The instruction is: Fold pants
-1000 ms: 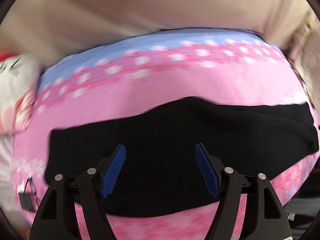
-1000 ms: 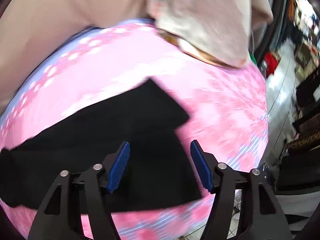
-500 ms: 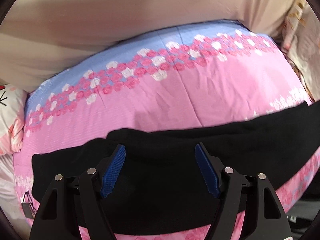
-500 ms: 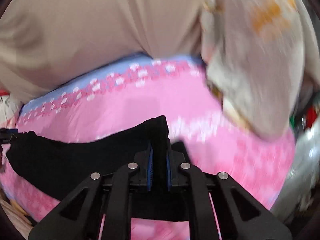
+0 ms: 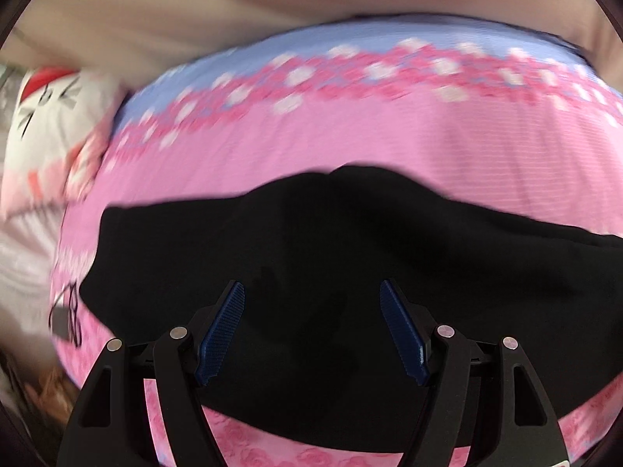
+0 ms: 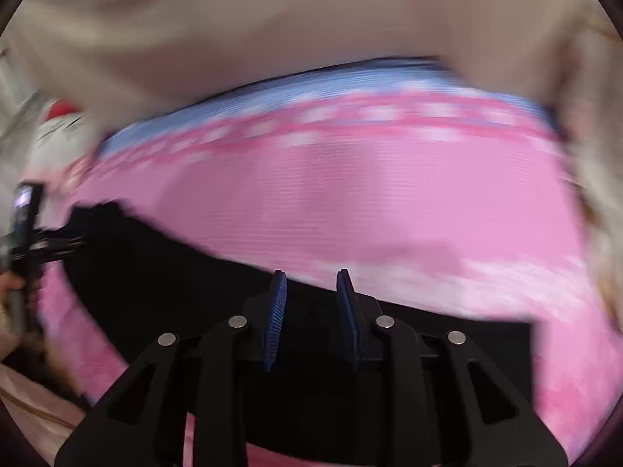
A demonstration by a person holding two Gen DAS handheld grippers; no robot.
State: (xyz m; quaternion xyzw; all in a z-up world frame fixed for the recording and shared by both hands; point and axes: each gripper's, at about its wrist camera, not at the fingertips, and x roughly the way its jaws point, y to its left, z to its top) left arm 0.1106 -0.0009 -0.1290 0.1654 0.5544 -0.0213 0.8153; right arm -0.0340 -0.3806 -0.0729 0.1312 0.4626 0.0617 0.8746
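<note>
Here, your left gripper [image 5: 311, 327] hovers wide open over the black pants [image 5: 350, 253] on the pink bedsheet [image 5: 350, 136], ready to pinch; your right gripper [image 6: 311, 311], jaws just opening, holds nothing.

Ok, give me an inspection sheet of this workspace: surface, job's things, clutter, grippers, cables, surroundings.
Surface: pink floral sheet, with a blue band along its far edge.
Job's things: black pants lying across the sheet.
Clutter: white pillow with red and black print, at the left.
Grippers: left gripper open over the pants, holding nothing. Right gripper has narrow jaws that have just been opening, with no cloth pinched between them.
Cables: thin black cable at the sheet's left edge, beside the pants.
Surroundings: beige backdrop behind the sheet, blurred.
</note>
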